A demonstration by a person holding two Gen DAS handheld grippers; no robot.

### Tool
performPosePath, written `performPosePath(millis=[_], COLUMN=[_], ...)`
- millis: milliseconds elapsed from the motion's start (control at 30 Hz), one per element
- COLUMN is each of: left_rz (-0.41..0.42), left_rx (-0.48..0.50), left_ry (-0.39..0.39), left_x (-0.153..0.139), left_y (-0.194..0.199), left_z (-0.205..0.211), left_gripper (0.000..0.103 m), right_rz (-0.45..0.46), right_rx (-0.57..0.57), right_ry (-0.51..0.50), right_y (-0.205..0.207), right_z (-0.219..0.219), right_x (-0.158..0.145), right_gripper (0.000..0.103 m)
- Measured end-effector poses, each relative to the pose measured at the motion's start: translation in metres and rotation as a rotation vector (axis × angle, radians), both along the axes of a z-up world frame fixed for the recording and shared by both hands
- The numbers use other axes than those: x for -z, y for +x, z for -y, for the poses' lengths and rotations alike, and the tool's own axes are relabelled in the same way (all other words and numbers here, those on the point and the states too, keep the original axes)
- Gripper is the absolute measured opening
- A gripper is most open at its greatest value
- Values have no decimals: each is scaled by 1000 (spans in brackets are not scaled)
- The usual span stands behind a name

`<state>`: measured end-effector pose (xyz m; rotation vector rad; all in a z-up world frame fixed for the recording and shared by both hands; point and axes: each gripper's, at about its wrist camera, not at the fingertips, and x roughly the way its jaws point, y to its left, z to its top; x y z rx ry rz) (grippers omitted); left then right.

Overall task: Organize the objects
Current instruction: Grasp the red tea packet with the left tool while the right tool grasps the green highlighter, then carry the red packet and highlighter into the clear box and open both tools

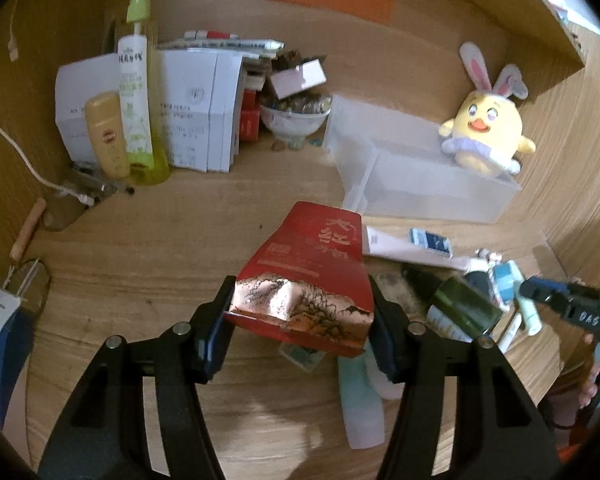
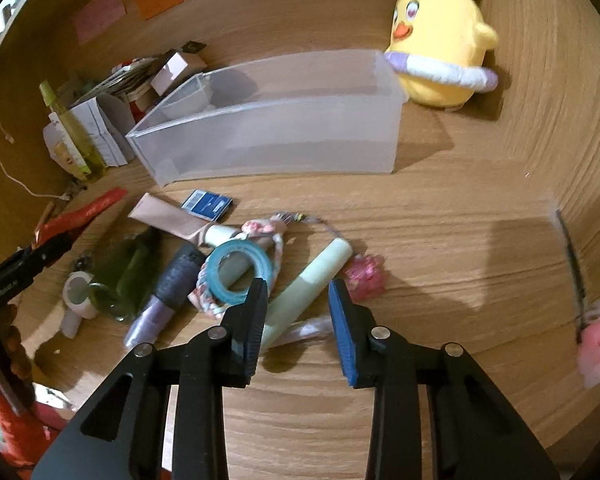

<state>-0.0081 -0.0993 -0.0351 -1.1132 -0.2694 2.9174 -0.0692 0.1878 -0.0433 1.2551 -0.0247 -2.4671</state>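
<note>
Left gripper [image 1: 300, 316] clamps a red pouch [image 1: 310, 276], light and crushable, by its creased end; right gripper [image 2: 298, 312], unclenched, straddles a pale green tube [image 2: 308, 292], likely slippery

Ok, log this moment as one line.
left gripper: shut on red packet | right gripper: astride pale green tube | clear bin: empty

White Chinese characters stand on the red packet [image 1: 316, 256], partly legible.
</note>
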Motion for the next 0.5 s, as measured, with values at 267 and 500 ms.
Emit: performPosePath(millis=[267, 500], left_rz=[-84, -131], left_rx=[23, 42], left_ry=[19, 32], left_x=[-20, -35], left_y=[6, 2], left_z=[-10, -21], left_gripper=[59, 59], right_rz=[12, -38], right_rx=[2, 10], right_ry=[60, 60], right_y=[-7, -4], right_z=[6, 4], right_x=[11, 7], right_gripper=[24, 14])
